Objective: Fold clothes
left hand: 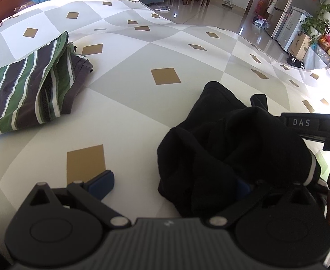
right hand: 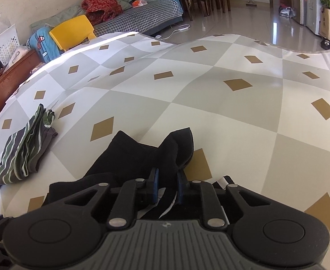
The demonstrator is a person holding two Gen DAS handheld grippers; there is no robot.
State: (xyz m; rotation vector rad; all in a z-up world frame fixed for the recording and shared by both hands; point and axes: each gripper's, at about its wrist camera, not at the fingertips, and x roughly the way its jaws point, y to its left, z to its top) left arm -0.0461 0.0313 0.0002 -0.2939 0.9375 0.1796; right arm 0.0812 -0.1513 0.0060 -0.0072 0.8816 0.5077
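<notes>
On the checkered tablecloth [right hand: 221, 121], a folded striped garment [left hand: 27, 90] lies far left and a crumpled black garment [left hand: 228, 148] sits near center. Right gripper [right hand: 166, 185] is narrow, pinching the black cloth; left gripper [left hand: 174, 185] is spread wide, its right finger under the fabric.

Both fisheye cameras are sitting low over the checked tablecloth [left hand: 129, 103], looking forward along their fingers toward the room beyond — each close to the black garment [left hand: 228, 148]. Both are also sharing the striped garment [right hand: 23, 153], lying off to the left.
</notes>
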